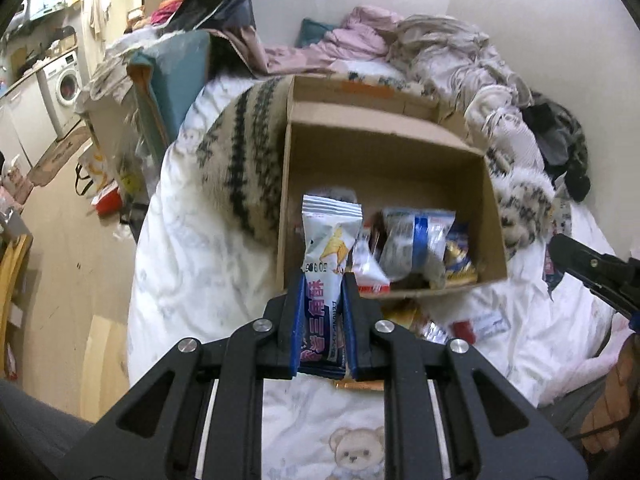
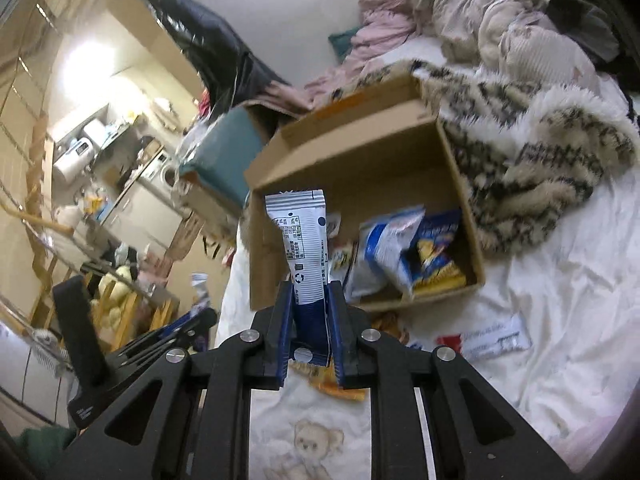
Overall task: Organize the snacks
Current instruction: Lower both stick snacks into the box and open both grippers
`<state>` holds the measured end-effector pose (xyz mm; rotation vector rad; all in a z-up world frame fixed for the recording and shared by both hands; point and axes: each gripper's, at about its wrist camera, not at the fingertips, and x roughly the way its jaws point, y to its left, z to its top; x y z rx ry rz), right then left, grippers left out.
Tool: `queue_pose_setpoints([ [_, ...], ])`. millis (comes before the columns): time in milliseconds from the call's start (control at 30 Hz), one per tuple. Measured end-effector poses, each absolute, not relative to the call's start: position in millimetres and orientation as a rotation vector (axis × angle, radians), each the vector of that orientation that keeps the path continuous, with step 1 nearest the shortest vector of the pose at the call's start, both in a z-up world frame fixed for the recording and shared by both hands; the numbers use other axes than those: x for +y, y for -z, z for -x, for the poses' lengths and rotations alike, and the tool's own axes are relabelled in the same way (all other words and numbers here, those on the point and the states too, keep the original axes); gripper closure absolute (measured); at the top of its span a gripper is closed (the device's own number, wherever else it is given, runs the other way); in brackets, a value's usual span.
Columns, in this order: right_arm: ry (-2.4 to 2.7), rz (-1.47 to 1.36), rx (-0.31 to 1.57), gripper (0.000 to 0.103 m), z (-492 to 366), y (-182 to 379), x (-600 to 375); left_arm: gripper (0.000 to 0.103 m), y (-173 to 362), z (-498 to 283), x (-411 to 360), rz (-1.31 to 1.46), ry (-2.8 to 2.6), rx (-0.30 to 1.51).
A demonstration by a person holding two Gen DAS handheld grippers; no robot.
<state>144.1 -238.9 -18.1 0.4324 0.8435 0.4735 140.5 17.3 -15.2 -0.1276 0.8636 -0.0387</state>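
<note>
On the bed, seen from the left wrist camera, the left gripper [image 1: 323,280] was squeezed shut on a white and blue snack bar [image 1: 327,256], which stuck up between its two blue pads. Just past the bar sat an open cardboard box [image 1: 384,168] on the white quilt [image 1: 180,248]. Down at the near end of the box lay a pile of snack packets [image 1: 416,246], one of them with a blue stripe. More packets lay on the quilt in front of the box, and a red and white wrapper [image 1: 478,325] was near them. A fuzzy striped blanket [image 1: 244,160] was bunched against the left side of the box. The tip of the right gripper [image 1: 584,264] poked in at the right edge. From the right wrist camera, the right gripper [image 2: 310,292] was clamped on a white and dark blue snack stick [image 2: 305,248] that pointed up in front of the same cardboard box [image 2: 360,160]. Blue and yellow packets [image 2: 416,252] lay inside it. A red and white wrapper [image 2: 486,340] lay flat on the quilt [image 2: 560,300] to the right, and the left gripper [image 2: 176,332] showed low on the left
</note>
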Motion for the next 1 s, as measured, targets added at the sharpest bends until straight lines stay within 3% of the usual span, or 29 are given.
queue_pose_setpoints([
  [500,-0.379,-0.448,0.921,0.085,-227.8,36.0,-244.0,0.089,3.4,-226.5,3.1,0.085,0.08,0.904],
  [1000,-0.261,-0.422,1.101,0.085,-248.0,90.8,-246.8,0.088,55.1,-252.9,-23.6,0.04,0.127,0.991],
])
